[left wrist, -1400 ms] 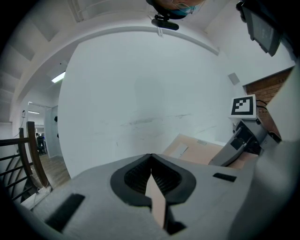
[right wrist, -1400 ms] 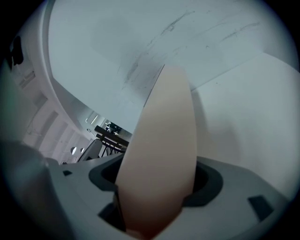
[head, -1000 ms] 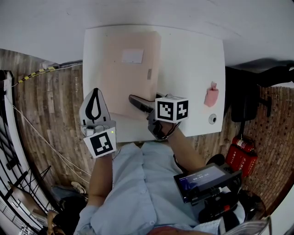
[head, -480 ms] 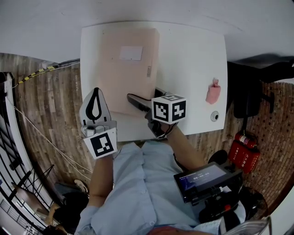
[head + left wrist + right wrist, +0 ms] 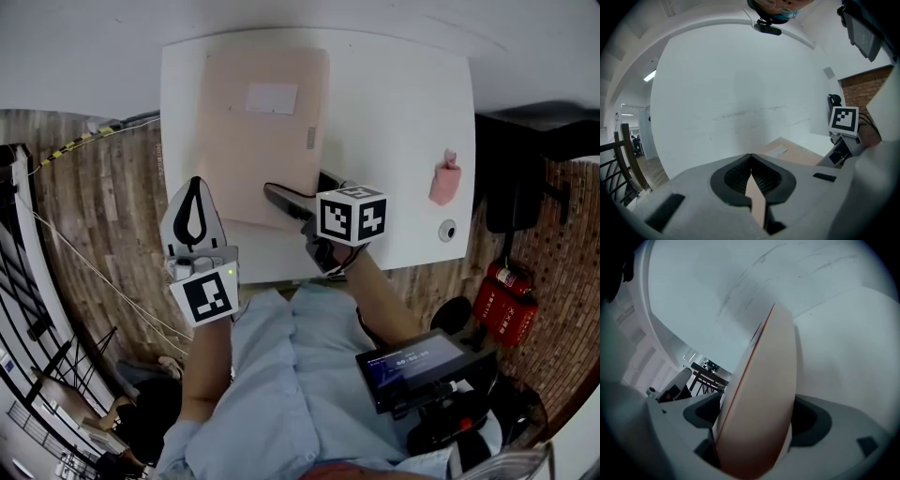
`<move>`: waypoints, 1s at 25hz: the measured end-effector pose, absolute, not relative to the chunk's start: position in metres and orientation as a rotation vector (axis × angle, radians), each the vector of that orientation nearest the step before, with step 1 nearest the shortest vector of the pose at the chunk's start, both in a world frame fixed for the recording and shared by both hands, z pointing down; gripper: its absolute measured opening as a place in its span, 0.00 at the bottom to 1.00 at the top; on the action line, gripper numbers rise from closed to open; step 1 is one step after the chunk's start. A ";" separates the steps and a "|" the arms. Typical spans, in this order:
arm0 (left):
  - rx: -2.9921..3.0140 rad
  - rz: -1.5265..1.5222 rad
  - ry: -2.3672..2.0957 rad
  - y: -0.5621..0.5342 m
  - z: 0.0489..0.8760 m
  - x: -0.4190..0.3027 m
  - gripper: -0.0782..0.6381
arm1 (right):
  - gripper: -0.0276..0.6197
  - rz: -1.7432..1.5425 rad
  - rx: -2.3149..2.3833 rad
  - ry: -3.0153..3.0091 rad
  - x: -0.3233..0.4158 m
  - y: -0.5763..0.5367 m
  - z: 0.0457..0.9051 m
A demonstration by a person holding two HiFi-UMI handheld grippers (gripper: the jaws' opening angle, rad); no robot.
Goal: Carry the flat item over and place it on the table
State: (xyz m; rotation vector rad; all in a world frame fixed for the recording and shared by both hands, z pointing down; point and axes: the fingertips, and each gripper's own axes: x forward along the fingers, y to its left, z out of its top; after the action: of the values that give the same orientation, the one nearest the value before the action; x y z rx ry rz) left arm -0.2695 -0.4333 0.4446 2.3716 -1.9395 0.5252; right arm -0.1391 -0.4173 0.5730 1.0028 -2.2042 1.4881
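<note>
Over the left half of your white square table [image 5: 394,122], the pale pink flat rectangular folder [image 5: 262,131] lies flat, its long axis running from you toward the white wall [image 5: 281,19]. Your left gripper [image 5: 194,187] hangs closed and empty above the wooden plank floor [image 5: 103,216]. Your right gripper [image 5: 295,192] straddles the folder's near edge, jaws spread wide without pinching it, having just been opening. Farther right sit a small pink object [image 5: 443,180] and red fire extinguishers [image 5: 506,305]. Since a second ago the folder has not shifted on the table.
</note>
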 end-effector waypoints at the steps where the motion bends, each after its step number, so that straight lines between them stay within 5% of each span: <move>1: 2.373 0.532 -1.937 -0.433 0.445 -0.268 0.12 | 0.74 1.495 1.004 -2.204 -0.137 -0.417 0.575; 25: 2.399 0.643 -1.866 -0.433 0.465 -0.233 0.12 | 0.76 1.606 0.978 -2.200 -0.116 -0.417 0.605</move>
State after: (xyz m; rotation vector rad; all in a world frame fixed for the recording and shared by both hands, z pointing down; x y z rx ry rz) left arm -0.2327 -0.4334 0.4647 2.3989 -1.8661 0.6431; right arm -0.1157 -0.4171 0.6050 0.9781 -2.2005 1.6056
